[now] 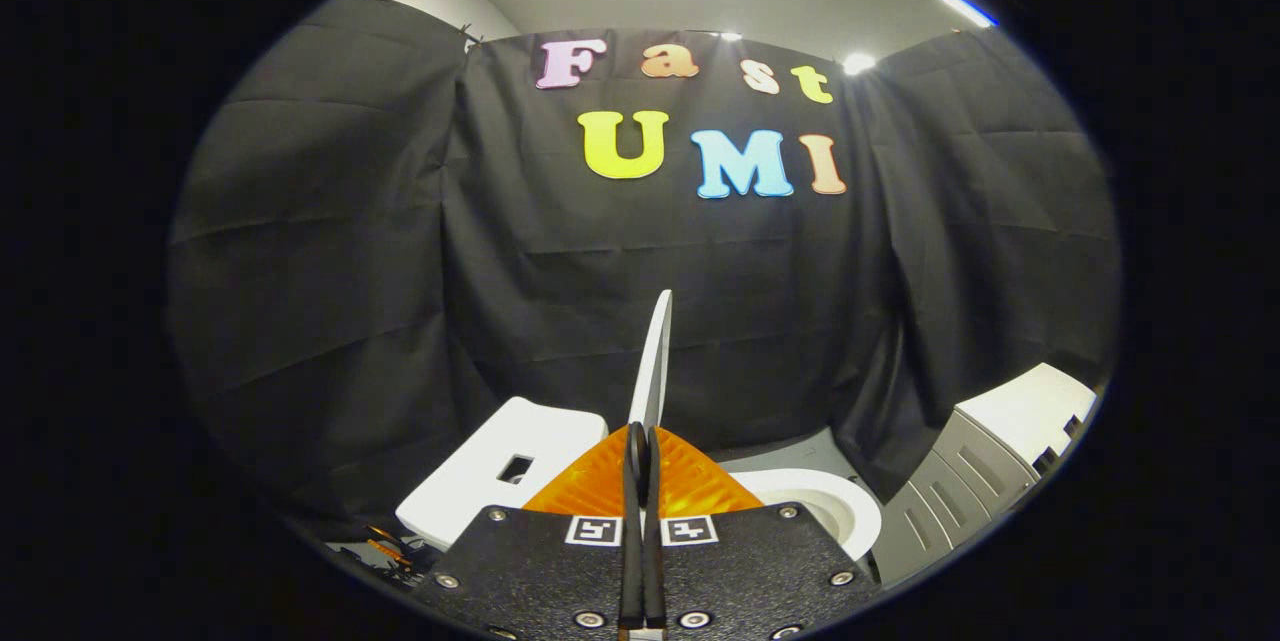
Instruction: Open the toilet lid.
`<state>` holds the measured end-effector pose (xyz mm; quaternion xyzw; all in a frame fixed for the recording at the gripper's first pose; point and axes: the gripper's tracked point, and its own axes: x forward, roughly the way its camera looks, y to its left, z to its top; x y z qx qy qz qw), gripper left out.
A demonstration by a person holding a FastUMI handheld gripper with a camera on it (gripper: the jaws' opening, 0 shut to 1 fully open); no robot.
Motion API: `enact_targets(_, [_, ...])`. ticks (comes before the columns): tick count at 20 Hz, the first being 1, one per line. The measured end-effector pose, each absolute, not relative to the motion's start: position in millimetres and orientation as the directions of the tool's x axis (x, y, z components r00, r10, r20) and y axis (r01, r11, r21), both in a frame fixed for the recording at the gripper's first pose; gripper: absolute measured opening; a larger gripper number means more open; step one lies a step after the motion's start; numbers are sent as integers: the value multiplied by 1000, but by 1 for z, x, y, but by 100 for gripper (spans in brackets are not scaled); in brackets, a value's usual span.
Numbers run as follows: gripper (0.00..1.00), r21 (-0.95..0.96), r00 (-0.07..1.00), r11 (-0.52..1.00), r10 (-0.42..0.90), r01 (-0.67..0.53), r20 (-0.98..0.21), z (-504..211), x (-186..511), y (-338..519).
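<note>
Closed on the raised edge of the toilet lid (655, 361), the gripper (642, 451) is seen holding it upright, edge-on, above the exposed bowl (830, 506); opening is judged nearly done, with only release left

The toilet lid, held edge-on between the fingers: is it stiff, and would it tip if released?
The toilet lid looks like a thin, rigid panel: its edge stays straight above the gripper, so probably stiff. Standing near upright over the bowl, it may fall either way if released. Its smooth surface could slip.

Cloth-walled booth (330, 251) with toilet (830, 506)
</note>
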<state>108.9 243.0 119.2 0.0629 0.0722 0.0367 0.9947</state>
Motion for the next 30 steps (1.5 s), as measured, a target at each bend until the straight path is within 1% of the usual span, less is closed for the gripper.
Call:
enact_targets(8, [0,120,983,985,138,-124,-123,123,108,284])
enact_targets(13, [0,92,974,978,196,-186,-117,120,107,319])
enact_targets(18, [0,92,962,968,244,-234,-125,117,106,343])
enact_targets(22, [0,72,956,961,274,-267,-110,115,109,356])
enact_targets(25, [0,97,945,949,309,-299,-110,113,112,368])
enact_targets(30, [0,170,903,904,414,-392,-115,110,118,394])
